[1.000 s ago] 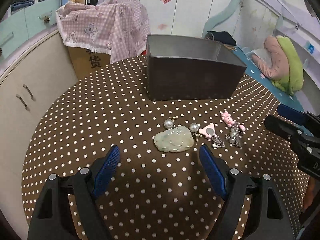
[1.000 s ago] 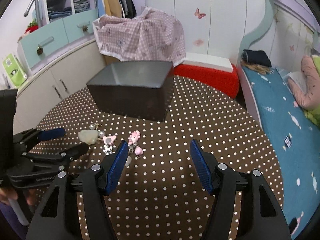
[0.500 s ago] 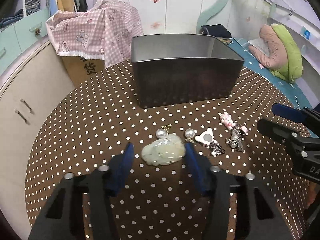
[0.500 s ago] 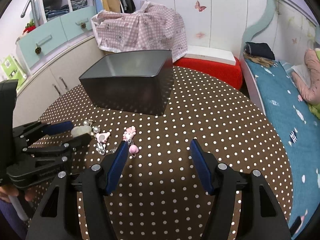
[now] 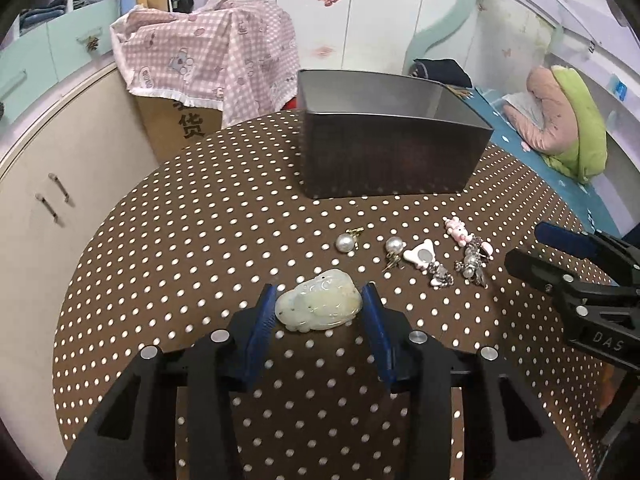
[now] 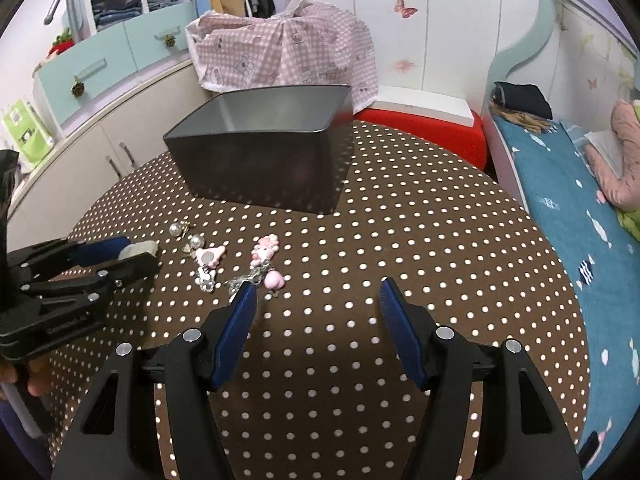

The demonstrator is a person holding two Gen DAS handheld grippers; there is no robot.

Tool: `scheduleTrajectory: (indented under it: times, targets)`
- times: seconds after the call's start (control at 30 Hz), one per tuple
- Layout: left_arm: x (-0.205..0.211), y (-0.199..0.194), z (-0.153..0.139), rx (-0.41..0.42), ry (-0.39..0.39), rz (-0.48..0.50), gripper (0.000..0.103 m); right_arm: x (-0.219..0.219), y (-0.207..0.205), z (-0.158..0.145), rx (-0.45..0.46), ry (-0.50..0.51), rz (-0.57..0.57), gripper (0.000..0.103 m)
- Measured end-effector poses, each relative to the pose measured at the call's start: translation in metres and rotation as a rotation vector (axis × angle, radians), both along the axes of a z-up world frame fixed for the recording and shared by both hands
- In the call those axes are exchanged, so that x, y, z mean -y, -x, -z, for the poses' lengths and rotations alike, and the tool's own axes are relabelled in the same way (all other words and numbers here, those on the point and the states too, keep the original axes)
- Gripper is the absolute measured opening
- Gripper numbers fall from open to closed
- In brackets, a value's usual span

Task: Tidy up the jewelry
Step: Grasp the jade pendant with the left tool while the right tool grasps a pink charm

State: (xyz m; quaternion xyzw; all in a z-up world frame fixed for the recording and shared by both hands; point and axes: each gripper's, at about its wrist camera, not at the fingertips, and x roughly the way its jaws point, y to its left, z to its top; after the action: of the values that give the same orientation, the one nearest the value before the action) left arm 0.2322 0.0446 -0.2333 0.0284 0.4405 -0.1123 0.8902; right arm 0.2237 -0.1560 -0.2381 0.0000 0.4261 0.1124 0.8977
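Left gripper (image 5: 320, 312) of mine has just drawn its jaws in from a wide spread around the pale green carved jade pendant (image 5: 319, 306), and both blue pads (image 5: 262, 320) now sit against its left and right sides. A second ago the pendant lay well ahead of the open fingers; now it sits between them, low on the brown white-dotted tablecloth (image 5: 200, 240) at the near edge of the jewelry row. I judge this a grip taken but not yet lifted, since the stone looks to be resting on the cloth.

My right gripper (image 6: 318, 300) hangs half-wide and holds nothing, over bare cloth just right of the pink charm keyring (image 6: 266, 260).

Left on the table, to the right and beyond the pendant, are two pearl earrings (image 5: 345, 242), a white-and-pink bear-shaped charm (image 5: 420, 257) and the pink keyring cluster. The dark grey rectangular metal tin (image 5: 384, 152) stands open at the far side, and I see nothing in the part of it that shows. So the sorting looks barely begun: the next move, I reckon, is raising the pendant and carrying it far to the tin. The stone is smooth and rounded, so it could slip out of a light pinch.
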Motion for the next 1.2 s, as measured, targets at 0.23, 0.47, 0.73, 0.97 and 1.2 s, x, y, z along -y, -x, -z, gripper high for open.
scheduleTrajectory:
  times: [0.23,0.47,0.73,0.97,1.2]
  targets:
    - [-0.009,0.004,-0.001,-0.004,0.027,-0.015,0.042,-0.009,-0.004,0.007,-0.018,0.027,-0.011,0.061]
    - [-0.01,0.004,-0.004,-0.002,0.048,-0.012,0.042,-0.02,-0.021,0.008,-0.041,0.032,-0.06,0.04]
    - [-0.014,0.004,-0.007,0.003,0.071,-0.015,0.042,-0.016,-0.021,-0.006,-0.035,-0.023,-0.075,0.032]
    - [-0.021,-0.002,-0.011,0.01,0.094,-0.031,0.042,-0.029,-0.04,-0.01,-0.046,-0.01,-0.087,0.032]
    - [-0.021,-0.005,-0.01,0.006,0.102,-0.032,0.042,-0.047,-0.05,0.005,-0.081,0.052,-0.106,0.028]
